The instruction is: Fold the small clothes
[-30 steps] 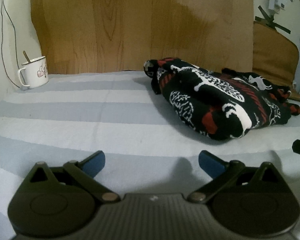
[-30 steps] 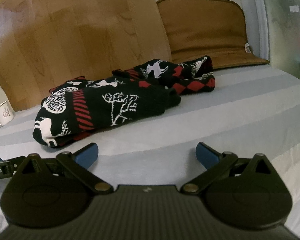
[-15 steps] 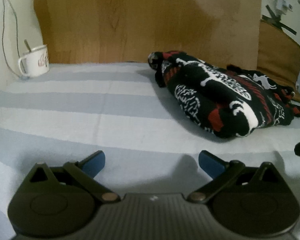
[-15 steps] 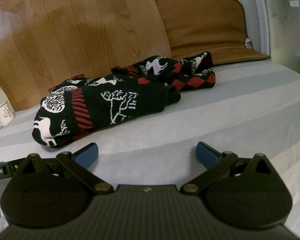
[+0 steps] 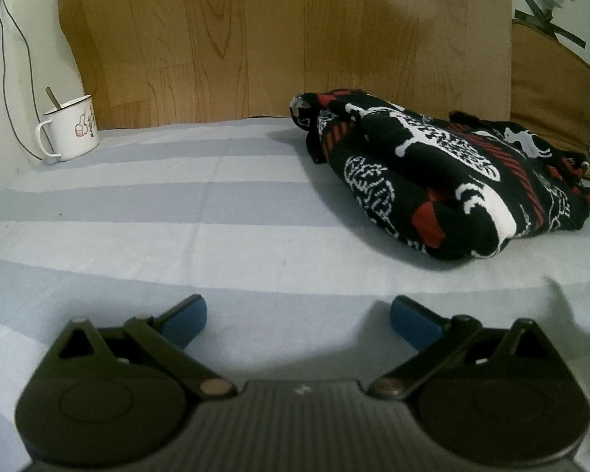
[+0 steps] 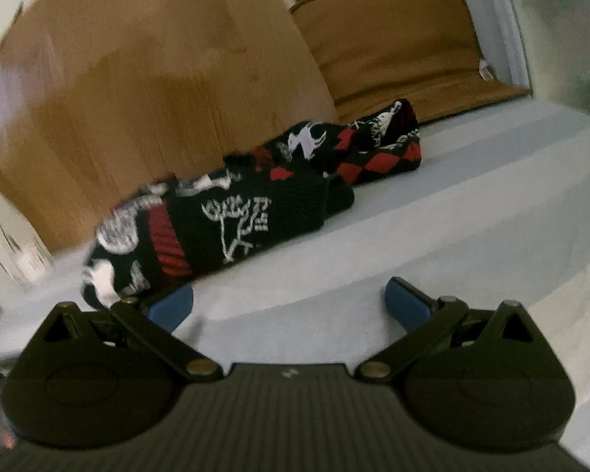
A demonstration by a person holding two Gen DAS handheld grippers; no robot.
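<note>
— Two grippers show, one per view. How do they stand?

— Left gripper (image 5: pixel 298 316) hovers low over the sheet (image 5: pixel 177 216), its jaws spread wide with nothing between the blue pads (image 5: pixel 187 319). Right gripper (image 6: pixel 289 306) is likewise spread wide and empty; its view is blurred.

— Where is the garment?

— One knit (image 5: pixel 432 181), black with red and white patterns, lies bunched on the striped grey and pale blue sheet. In the left view it sits ahead and to the right, well apart from the gripper. In the right view the knit (image 6: pixel 232 220) stretches ahead and to the left; its near end appears just beyond the left pad (image 6: pixel 171 306), though I cannot tell whether they touch.

— Any containers?

— One white mug (image 5: pixel 69 128) stands upright at the far left of the sheet, near the wall. It has a red thumbs-up mark on its side and a handle facing left. A spoon (image 5: pixel 53 98) leans inside it, its stem rising above the rim. Whatever else the mug holds is hidden.

— What lies behind?

— A wood-grain board (image 5: pixel 275 39) stands at the back of the sheet, just behind the knit. A brown cushion (image 6: pixel 397 43) leans at the far right, beside the board. A thin cord (image 5: pixel 10 70) hangs down the wall behind the mug.
</note>
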